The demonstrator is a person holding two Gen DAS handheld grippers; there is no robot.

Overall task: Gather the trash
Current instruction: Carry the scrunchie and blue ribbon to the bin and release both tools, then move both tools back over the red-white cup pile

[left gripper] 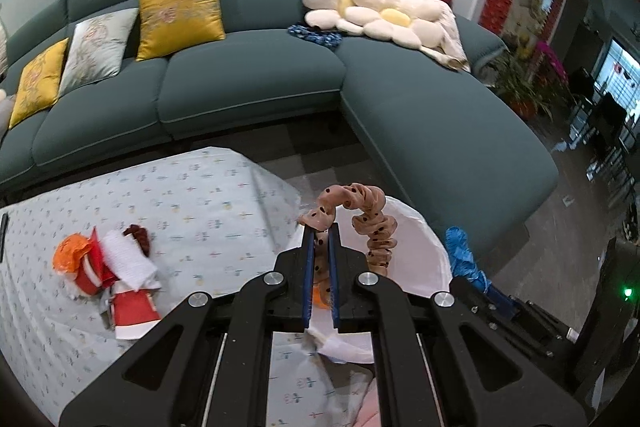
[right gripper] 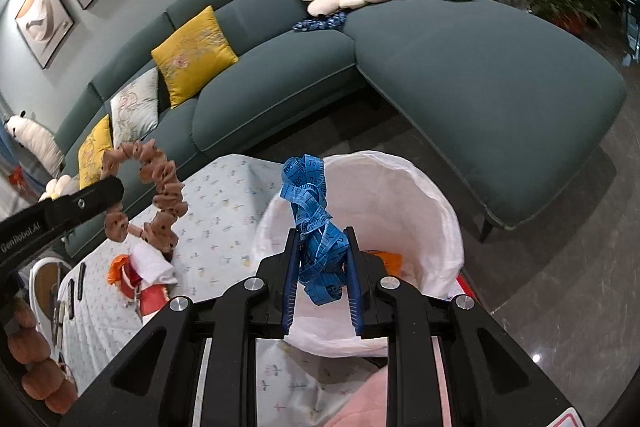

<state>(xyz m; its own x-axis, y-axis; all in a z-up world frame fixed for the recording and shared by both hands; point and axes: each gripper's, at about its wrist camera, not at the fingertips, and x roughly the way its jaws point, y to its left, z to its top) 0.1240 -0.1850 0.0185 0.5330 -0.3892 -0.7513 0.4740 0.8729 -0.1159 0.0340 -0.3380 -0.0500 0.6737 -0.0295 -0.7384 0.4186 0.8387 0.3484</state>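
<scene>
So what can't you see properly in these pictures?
- Inside the white bag: right view, the right tongs and blue tape measure cover most of it.
- Red and white pile on the table: both views, too jumbled to name.
- Bag's base: left view, hidden behind left tongs gripping the dotted scrunchie.

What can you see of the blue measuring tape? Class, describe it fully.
The blue measuring tape is a soft, flexible band printed with dark numbers and tick marks, tangled into a loose bundle. The right tool is shut on its middle, pads pressing both sides; loops stick up above the fingers and hang below. It is held in the air over the open white-lined bin, touching nothing else.
</scene>
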